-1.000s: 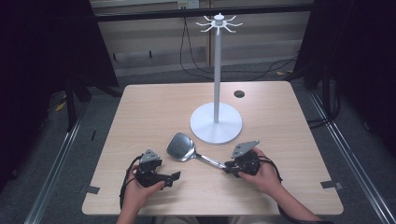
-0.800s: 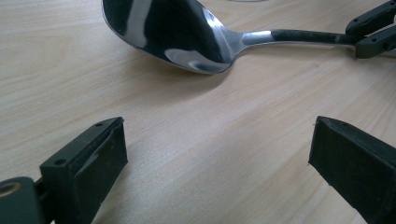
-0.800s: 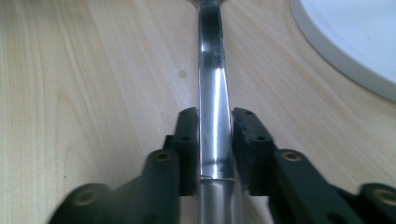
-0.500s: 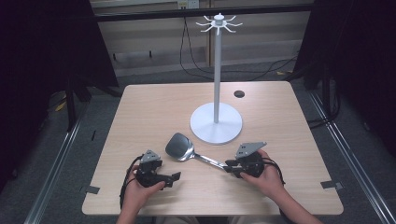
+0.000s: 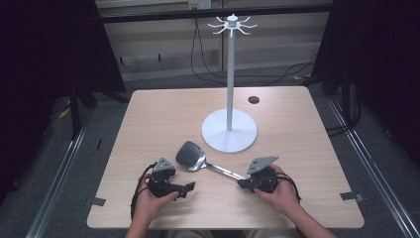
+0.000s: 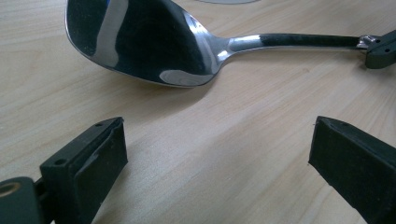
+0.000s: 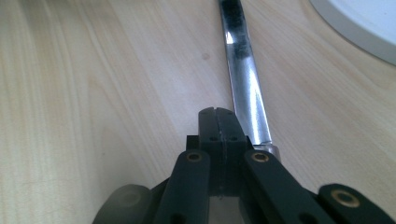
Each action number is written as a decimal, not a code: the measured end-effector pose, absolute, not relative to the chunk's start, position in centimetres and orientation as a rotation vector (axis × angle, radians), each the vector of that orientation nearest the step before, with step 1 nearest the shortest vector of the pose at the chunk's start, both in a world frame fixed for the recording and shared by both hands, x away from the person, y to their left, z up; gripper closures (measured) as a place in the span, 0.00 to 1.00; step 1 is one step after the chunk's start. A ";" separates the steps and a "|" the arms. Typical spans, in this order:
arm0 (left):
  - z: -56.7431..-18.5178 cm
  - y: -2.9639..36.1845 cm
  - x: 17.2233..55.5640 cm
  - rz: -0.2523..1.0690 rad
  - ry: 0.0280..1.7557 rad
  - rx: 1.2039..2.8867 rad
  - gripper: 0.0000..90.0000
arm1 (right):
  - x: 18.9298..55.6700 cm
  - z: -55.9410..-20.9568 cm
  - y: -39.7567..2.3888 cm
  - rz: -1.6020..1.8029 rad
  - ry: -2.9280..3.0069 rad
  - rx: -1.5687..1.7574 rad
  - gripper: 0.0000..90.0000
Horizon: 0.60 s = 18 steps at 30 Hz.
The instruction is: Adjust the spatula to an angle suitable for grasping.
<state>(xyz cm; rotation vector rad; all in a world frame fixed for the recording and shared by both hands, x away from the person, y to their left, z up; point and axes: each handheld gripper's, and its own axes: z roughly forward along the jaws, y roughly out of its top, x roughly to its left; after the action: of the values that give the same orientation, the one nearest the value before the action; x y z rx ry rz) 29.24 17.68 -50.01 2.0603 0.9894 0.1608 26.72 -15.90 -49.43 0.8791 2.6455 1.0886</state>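
A large steel spoon point(image 5: 189, 154) lies on the wooden table point(image 5: 163, 114), bowl to the left, handle running right toward my right gripper point(image 5: 241, 184). In the right gripper view the right gripper point(image 7: 218, 123) has just closed, its jaws pressed together with nothing between them. The spoon's handle point(image 7: 243, 70) runs along their right side, its end right next to them. My left gripper point(image 5: 188, 189) rests low on the table just in front of the spoon's bowl point(image 6: 140, 37). Its jaws point(image 6: 217, 163) stand wide open over bare wood. The right gripper's tip point(image 6: 380, 46) meets the handle's end.
A white hook stand point(image 5: 229, 131) with a round base and a tall pole rises just behind the spoon; its base edge point(image 7: 359, 23) lies near the handle. A small black disc point(image 5: 253, 99) sits at the back right. Tape marks point(image 5: 97, 202) dot the front corners.
The right gripper has edged slightly toward the spoon handle's end. The left gripper and the spoon have stayed put.
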 end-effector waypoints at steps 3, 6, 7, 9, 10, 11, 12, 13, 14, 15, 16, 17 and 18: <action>-50.0 17.6 29.2 0.158 0.986 2.062 0.05 | 26.9 -49.5 -16.1 1.084 2.629 0.901 1.00; -50.0 17.7 29.3 0.156 0.983 2.064 0.05 | 27.1 -49.7 -16.4 1.089 2.614 0.913 1.00; -50.0 17.7 29.2 0.156 0.983 2.064 0.05 | 27.2 -49.7 -16.5 1.078 2.613 0.923 1.00; -50.1 17.6 29.2 0.161 0.985 2.064 0.05 | 27.5 -49.7 -16.9 1.075 2.601 0.929 1.00; -50.1 17.6 29.2 0.156 0.990 2.058 0.05 | 27.7 -49.8 -17.1 1.081 2.592 0.936 1.00; -50.1 17.5 29.1 0.155 0.991 2.055 0.05 | 27.9 -49.8 -17.3 1.082 2.578 0.954 1.00; -50.1 17.6 29.2 0.156 0.985 2.065 0.05 | 28.0 -49.8 -17.6 1.067 2.570 0.958 1.00; -50.1 17.6 29.1 0.154 0.987 2.064 0.05 | 28.3 -49.8 -17.9 1.075 2.550 0.992 1.00; -50.1 17.6 29.1 0.153 0.988 2.064 0.05 | 28.3 -49.8 -17.9 1.075 2.550 0.992 1.00; -50.2 17.6 29.2 0.150 0.988 2.063 0.05 | 28.5 -49.9 -18.2 1.078 2.540 1.006 1.00; -50.2 17.6 29.2 0.145 0.989 2.062 0.05 | 28.7 -49.9 -18.4 1.085 2.526 1.020 1.00; -50.2 17.6 29.2 0.152 0.993 2.063 0.05 | 29.0 -50.0 -18.9 1.093 2.505 1.053 1.00; -50.2 17.6 29.2 0.154 0.993 2.066 0.05 | 29.0 -50.0 -18.9 1.093 2.505 1.053 1.00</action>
<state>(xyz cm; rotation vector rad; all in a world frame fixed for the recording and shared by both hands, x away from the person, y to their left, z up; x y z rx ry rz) 29.15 17.64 -50.20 2.0656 0.9926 0.1535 29.02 -18.85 -50.00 1.0527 2.5049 1.0928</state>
